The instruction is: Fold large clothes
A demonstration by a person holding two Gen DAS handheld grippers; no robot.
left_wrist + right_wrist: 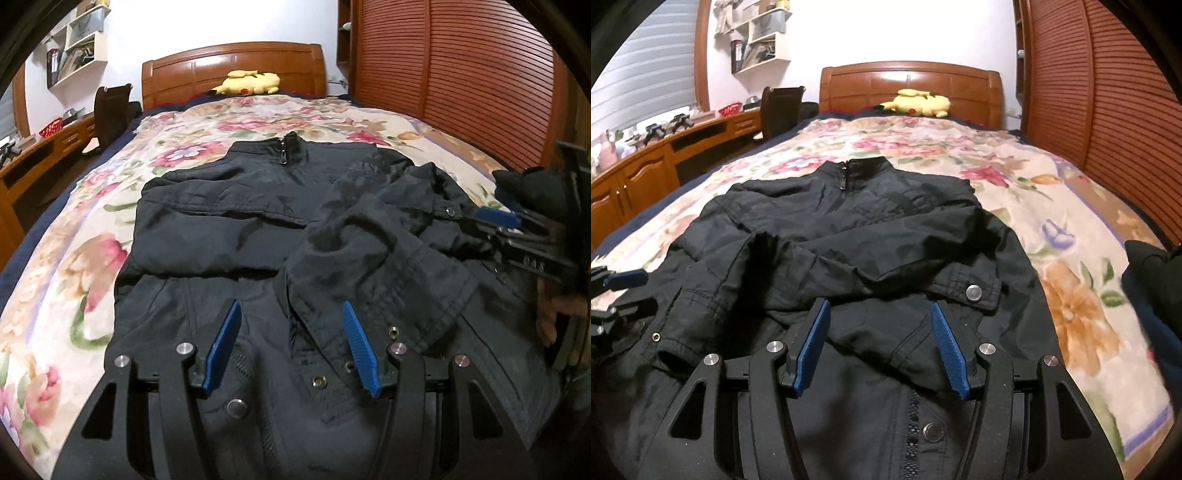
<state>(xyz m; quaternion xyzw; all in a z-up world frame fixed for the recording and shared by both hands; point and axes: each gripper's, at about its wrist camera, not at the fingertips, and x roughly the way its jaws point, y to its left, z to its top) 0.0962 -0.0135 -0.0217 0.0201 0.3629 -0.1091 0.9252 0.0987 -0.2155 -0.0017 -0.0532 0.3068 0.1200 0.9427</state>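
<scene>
A black jacket [236, 206] lies on the bed with its collar toward the headboard and both sleeves folded in over its front. It also shows in the right wrist view [871, 221]. My left gripper [291, 310] is open and empty, low over the jacket's hem, with a sleeve cuff [406, 288] just ahead of its right finger. My right gripper [881, 308] is open and empty over the lower front, behind a cuff with a snap button [973, 292]. The right gripper also shows at the right edge of the left wrist view [498, 218].
The bed has a floral blanket [110, 236] and a wooden headboard [232, 66] with a yellow plush toy [251, 83]. A wooden desk [665, 162] and a chair [781, 110] stand at the left. A slatted wooden wardrobe [1108, 92] is at the right.
</scene>
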